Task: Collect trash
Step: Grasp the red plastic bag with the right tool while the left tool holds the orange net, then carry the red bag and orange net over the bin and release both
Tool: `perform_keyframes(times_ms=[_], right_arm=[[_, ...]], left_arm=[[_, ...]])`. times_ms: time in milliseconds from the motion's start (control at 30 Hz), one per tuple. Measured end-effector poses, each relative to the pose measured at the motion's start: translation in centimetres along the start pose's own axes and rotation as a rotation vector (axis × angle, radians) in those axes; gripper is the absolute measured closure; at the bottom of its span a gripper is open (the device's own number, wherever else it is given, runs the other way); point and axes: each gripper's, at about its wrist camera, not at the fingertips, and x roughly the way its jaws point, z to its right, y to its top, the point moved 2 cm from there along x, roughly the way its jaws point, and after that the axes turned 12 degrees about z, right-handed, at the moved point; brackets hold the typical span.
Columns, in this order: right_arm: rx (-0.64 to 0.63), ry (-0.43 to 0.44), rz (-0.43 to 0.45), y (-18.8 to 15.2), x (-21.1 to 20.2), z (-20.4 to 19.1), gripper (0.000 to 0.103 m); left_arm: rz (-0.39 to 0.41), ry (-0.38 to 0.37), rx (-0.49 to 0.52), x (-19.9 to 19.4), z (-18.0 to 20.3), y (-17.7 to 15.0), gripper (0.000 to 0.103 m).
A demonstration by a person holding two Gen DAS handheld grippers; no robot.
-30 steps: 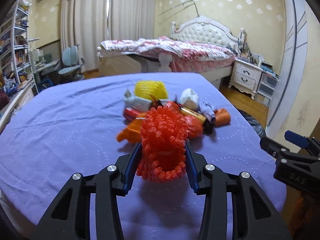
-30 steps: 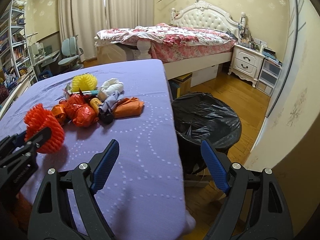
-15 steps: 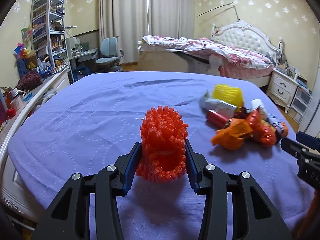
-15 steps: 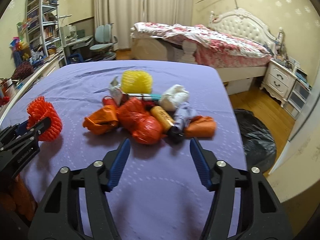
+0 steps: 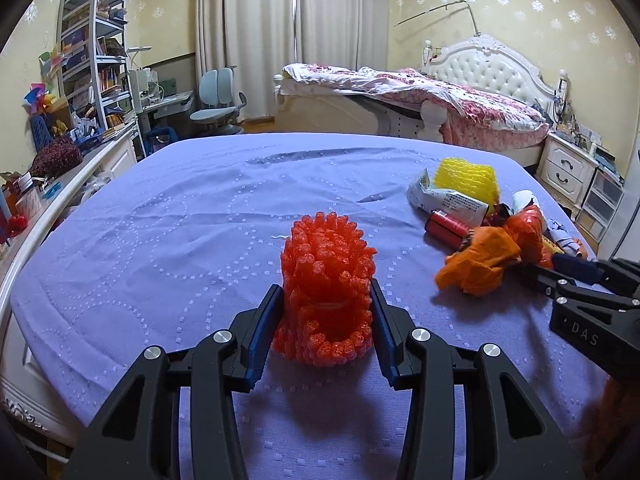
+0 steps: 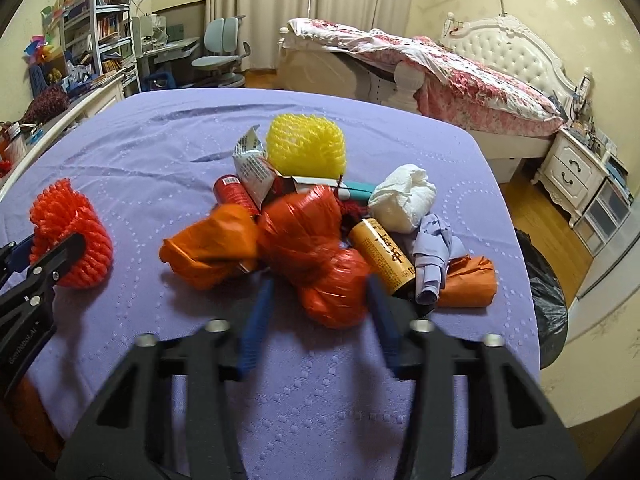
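Your left gripper [image 5: 325, 322] clamps the red foam net [image 5: 326, 288]; your right gripper [image 6: 318, 320] jaws are closing around a red bag [image 6: 320, 256], the pile [image 6: 360, 208] still mid-table.

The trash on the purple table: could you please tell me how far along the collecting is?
Early, by the look of it. Nothing is visibly in the black bin bag yet. In hand: the left gripper holds the red foam net; the right gripper is closing its jaws around the red plastic bag. Left on the purple table: yellow foam net, white tissue wad, orange wrappers, yellow tube, cartons.
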Motion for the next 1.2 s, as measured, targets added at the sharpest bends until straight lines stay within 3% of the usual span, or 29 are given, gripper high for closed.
perform_keyframes(times_ms=[433,667,767,833,933,1033,1100,1200], right_arm=[[0.041,0.025,0.087,-0.1,-4.3,1.4,0.080],[0.060,0.047,0.032,-0.8,-3.9,2.4,0.078],[0.074,0.057,0.021,-1.5,-3.6,2.4,0.070],[0.070,0.057,0.022,-1.5,-3.2,2.2,0.056],[0.059,0.059,0.009,-1.5,-2.4,2.0,0.051],[0.042,0.060,-0.025,-1.6,-1.5,1.5,0.052],[0.033,0.061,-0.027,-1.7,-1.5,1.4,0.063],[0.045,0.074,-0.004,-1.6,-2.3,1.5,0.064]], left_arm=[[0.072,-0.041,0.003,-2.0,1.4,1.6,0.059],[0.068,-0.057,0.019,-2.0,2.2,1.4,0.059],[0.051,-0.050,0.017,-1.6,1.9,1.1,0.059],[0.043,-0.044,0.017,-1.4,1.8,1.0,0.059],[0.040,-0.035,0.015,-1.3,1.6,0.9,0.059],[0.033,-0.033,0.006,-1.1,1.5,0.8,0.059],[0.036,-0.035,0.005,-1.2,1.5,0.8,0.059],[0.045,-0.044,0.011,-1.4,2.0,0.9,0.059]])
